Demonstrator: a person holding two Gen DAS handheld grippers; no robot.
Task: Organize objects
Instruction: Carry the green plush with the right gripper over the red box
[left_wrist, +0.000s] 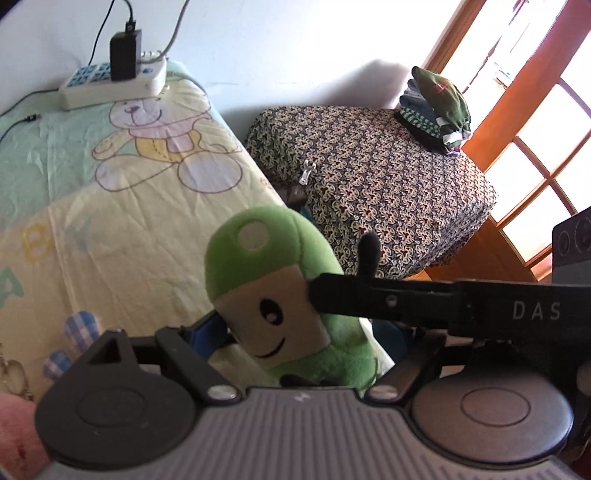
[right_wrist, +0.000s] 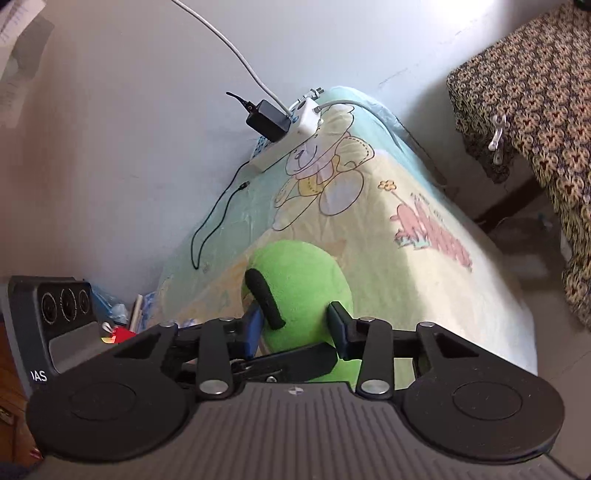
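A green plush toy (left_wrist: 273, 295) with a beige face, black eye and smile is held over the edge of a bed with a yellow cartoon-bear sheet (left_wrist: 110, 206). My left gripper (left_wrist: 291, 332) grips it from below, fingers pressed into its sides. My right gripper (right_wrist: 295, 325) is shut on the same plush toy (right_wrist: 303, 284), seen from its green back, with a black antenna (right_wrist: 264, 302) beside the left finger. The right gripper's black finger (left_wrist: 369, 299) crosses the left wrist view and presses the toy's face.
A white power strip (left_wrist: 110, 85) with a black charger and cables lies at the bed's far end by the wall. A table with a patterned cloth (left_wrist: 388, 192) stands to the right, carrying folded clothes (left_wrist: 436, 107). A wooden window door (left_wrist: 535, 147) is behind it.
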